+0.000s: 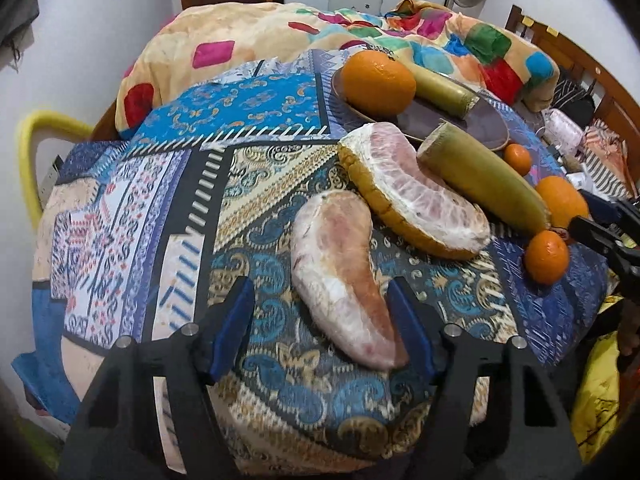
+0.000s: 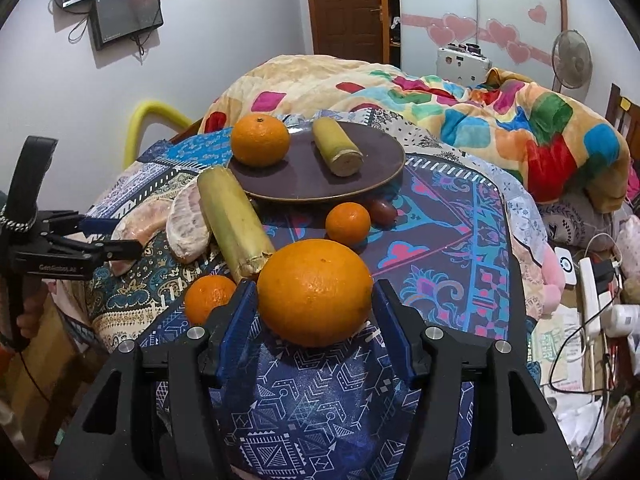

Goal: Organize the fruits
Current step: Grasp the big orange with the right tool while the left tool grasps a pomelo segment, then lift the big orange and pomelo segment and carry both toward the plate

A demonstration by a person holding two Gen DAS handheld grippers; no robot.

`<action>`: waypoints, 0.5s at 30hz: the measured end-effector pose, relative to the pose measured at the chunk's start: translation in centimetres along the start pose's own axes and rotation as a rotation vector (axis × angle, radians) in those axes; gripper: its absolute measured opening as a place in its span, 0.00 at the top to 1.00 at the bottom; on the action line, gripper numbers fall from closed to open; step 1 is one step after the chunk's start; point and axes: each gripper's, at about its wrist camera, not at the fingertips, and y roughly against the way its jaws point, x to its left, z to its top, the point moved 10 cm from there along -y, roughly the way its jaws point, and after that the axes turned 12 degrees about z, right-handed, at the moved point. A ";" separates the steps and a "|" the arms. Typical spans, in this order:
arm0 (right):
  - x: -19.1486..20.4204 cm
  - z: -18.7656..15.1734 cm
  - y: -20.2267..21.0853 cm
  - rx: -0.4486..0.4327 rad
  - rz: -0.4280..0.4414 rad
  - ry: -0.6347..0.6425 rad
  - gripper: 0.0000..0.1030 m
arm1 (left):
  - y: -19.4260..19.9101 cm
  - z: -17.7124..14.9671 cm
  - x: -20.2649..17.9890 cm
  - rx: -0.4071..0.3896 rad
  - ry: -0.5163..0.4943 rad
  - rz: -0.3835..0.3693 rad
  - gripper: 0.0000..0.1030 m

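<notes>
left gripper jaws stand spread around the near end of the peeled pomelo segment, one pad touching its flank, the other apart; its long axis runs away from the gripper, tilted slightly. right gripper brackets the large orange, pads beside it, not visibly pressing. beyond lies the plate, nearer the right hand
</notes>
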 end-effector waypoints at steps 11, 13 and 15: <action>-0.2 0.0 -0.6 0.022 -0.004 0.003 0.39 | -0.5 1.5 -0.8 -0.052 -0.038 0.000 0.61; -0.3 0.0 -0.9 0.023 -0.003 0.001 0.38 | -0.4 1.6 -0.7 -0.057 -0.038 0.001 0.61; -0.3 0.1 -1.0 0.026 -0.010 0.011 0.40 | -0.1 1.5 -0.7 -0.064 -0.038 0.003 0.61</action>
